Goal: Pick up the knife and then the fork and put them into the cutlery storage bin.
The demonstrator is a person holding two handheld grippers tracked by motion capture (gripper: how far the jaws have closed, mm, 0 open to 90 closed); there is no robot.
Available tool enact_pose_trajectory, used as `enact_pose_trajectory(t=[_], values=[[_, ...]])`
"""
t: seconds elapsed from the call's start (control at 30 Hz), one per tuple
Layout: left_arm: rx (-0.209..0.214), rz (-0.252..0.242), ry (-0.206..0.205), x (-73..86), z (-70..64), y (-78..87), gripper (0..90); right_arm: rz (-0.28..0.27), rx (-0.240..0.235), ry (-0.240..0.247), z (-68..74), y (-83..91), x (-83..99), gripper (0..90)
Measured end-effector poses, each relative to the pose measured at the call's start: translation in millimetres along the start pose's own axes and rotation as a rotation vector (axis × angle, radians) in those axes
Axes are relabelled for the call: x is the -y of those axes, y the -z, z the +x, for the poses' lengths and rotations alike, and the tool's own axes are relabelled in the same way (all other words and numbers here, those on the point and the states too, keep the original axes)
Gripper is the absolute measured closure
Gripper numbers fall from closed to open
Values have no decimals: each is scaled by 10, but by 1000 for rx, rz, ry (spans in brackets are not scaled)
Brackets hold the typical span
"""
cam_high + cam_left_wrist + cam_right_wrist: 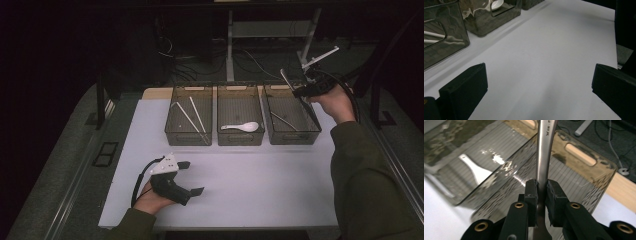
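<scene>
Your right gripper (541, 195) clamps a slim steel utensil handle (544, 157) above the smoked plastic bin (584, 177) beneath its jaws; lower, then release.

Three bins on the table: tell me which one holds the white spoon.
The middle bin: a white spoon lies in it. The left bin holds chopsticks; the right bin holds a metal utensil.
</scene>
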State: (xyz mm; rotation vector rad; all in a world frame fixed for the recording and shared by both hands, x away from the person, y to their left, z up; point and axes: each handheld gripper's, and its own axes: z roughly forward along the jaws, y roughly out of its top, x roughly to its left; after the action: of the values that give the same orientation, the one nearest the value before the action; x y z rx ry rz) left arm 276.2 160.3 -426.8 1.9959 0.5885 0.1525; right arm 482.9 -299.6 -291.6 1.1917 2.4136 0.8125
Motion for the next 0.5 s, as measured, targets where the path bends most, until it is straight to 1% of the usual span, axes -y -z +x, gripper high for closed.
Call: enact_pose_trajectory(t=[0.03, 0.17, 0.23, 0.37, 0.43, 0.5], values=[[0, -1, 0, 1, -1, 0, 0, -4, 18, 3, -11, -30, -19, 792], [4, 1, 1, 1, -3, -1, 0, -23, 19, -21, -55, -94, -41, 792], [4, 0, 2, 1, -8, -1, 0, -35, 31, -20, -78, -130, -26, 792], [4, -1, 1, 1, -4, 0, 0, -27, 17, -40, -115, -219, 39, 792], [5, 2, -2, -1, -3, 0, 0, -19, 27, -39, -117, -262, 77, 791], [5, 2, -1, -1, -8, -2, 0, -3, 12, -44, -131, -313, 122, 791]])
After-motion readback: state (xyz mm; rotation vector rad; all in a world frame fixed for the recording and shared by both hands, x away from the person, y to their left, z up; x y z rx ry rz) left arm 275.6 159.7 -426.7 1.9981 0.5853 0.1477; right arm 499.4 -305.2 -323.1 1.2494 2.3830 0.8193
